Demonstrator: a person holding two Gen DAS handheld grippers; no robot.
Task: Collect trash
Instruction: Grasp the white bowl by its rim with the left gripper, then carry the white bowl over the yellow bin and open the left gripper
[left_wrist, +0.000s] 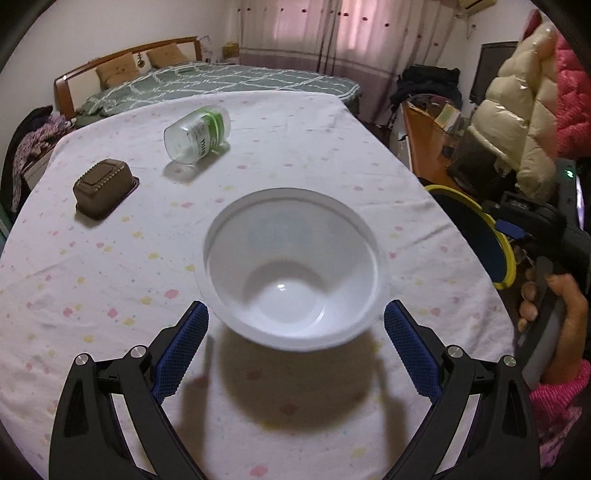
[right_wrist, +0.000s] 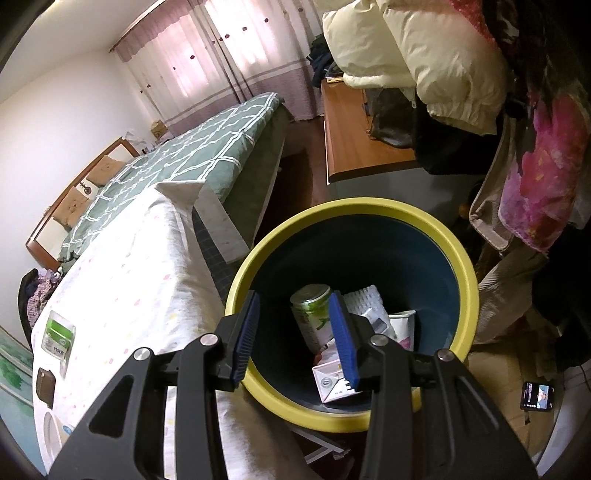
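Observation:
A white plastic bowl (left_wrist: 291, 269) stands upright on the cloth-covered table (left_wrist: 110, 277), just ahead of my open left gripper (left_wrist: 295, 325), whose blue pads flank its near rim without touching. A clear bottle with a green label (left_wrist: 197, 134) lies on its side farther back; it also shows in the right wrist view (right_wrist: 57, 336). A brown plastic tub (left_wrist: 105, 188) sits upside down at the left. My right gripper (right_wrist: 293, 332) is open and empty above the yellow-rimmed blue bin (right_wrist: 469, 295), which holds a green can (right_wrist: 312, 314), a carton (right_wrist: 332, 380) and white packaging.
The bin (left_wrist: 506, 240) stands off the table's right edge. A bed (left_wrist: 229, 81) lies beyond the table. A wooden desk (right_wrist: 354, 140) and hanging coats (right_wrist: 443, 66) crowd the right side. A phone (right_wrist: 537, 396) lies on the floor by the bin.

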